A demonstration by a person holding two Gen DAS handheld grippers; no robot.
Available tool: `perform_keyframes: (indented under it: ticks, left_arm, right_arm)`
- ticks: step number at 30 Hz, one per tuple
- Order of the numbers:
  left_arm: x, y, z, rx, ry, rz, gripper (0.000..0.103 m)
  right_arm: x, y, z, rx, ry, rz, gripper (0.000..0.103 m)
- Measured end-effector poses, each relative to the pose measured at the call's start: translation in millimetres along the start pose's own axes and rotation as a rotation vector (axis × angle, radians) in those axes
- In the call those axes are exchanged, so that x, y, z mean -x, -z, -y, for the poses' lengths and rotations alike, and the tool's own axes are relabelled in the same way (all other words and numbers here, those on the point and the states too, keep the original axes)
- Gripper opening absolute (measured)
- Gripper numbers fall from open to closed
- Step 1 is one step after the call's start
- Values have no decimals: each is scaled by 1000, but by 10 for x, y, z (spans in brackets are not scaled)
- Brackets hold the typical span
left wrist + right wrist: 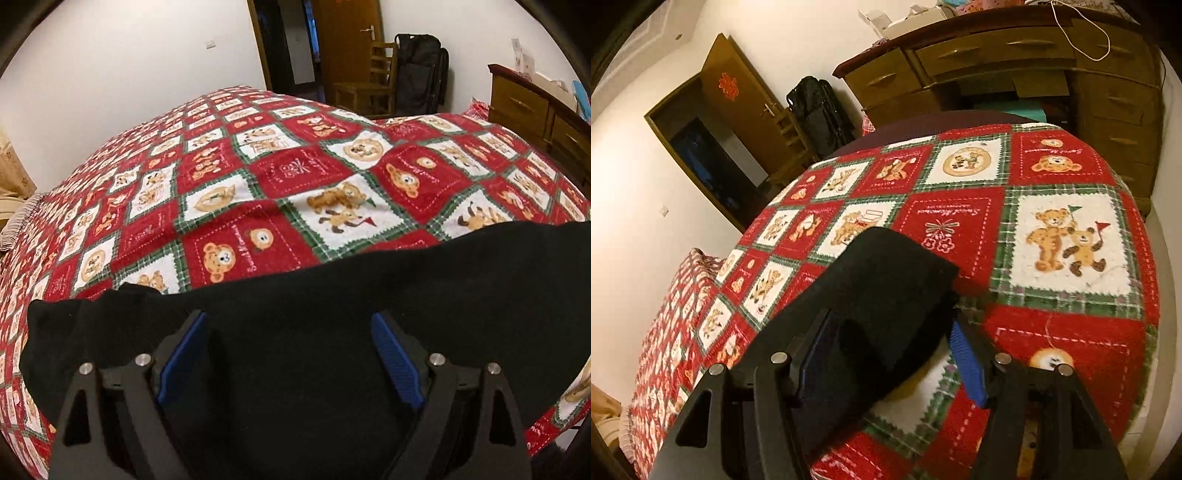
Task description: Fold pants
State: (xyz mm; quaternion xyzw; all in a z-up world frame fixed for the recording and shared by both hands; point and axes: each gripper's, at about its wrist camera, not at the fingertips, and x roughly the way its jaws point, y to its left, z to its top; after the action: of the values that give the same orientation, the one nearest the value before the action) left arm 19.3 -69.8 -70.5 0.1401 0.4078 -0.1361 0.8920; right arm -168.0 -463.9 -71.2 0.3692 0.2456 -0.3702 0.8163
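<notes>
Black pants (332,295) across bottom of frame, flat on bear quilt (258,177) for folding. Left gripper (290,354) wide open over cloth, holding nothing. Right gripper (890,350) wide open around pants end, lower middle, likely about to pinch.

Matte black linkage arms form the left gripper (290,325), each bearing a teardrop-shaped cutout and round silver pivot pins at the joints. Ribbed blue pads (397,363) line the inner faces of its two fingers. The right gripper (890,328) shares the same black frame, silver pins and cutouts, with one blue pad (967,365) brightly lit and the other in shadow.
</notes>
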Motion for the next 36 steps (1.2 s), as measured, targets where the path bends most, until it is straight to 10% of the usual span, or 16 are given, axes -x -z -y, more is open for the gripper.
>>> perform_keyframes:
  ticks: [5,20,26,36]
  left_arm:
    - [-13,6,2,4,-1,-12,91]
    - [-34,16,-7,16,5,-23,91]
    - [-35,27,-22,26,15,-26,91]
    - [2,36,-135,65,41,-32,91]
  right_arm:
    - [-61,3,-38,26,-67,-57,38]
    - [-232,-159,105,-120,-236,-103,49]
    - [-276,-107,127,-104,-235,-136,16]
    - [397,-196,-565,173,-331,22,11]
